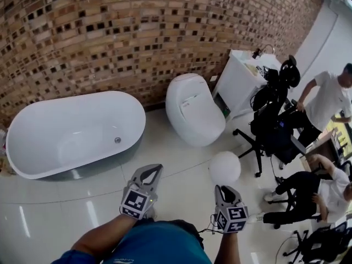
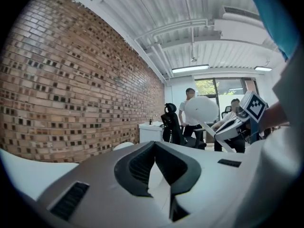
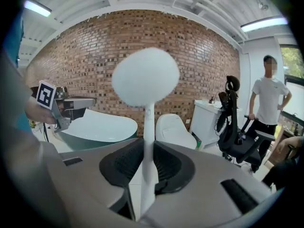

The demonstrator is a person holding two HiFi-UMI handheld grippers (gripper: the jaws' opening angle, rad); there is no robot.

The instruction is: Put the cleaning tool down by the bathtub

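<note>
Right gripper [image 3: 145,148] is clamped on the white handle of the round-headed cleaning tool [image 3: 146,77], which is held upright above the floor [image 1: 176,158], well apart from the bathtub [image 1: 71,133]. Left gripper [image 1: 154,169] has its jaws together. Each gripper bears a square-marker cube [image 1: 136,201].

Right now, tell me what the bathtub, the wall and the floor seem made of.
Bathtub: glossy white, likely acrylic or enamel; smooth, with soft glare.
Wall: matte brick, with visible mortar joints.
Floor: probably polished tile; it mirrors light streaks.
</note>
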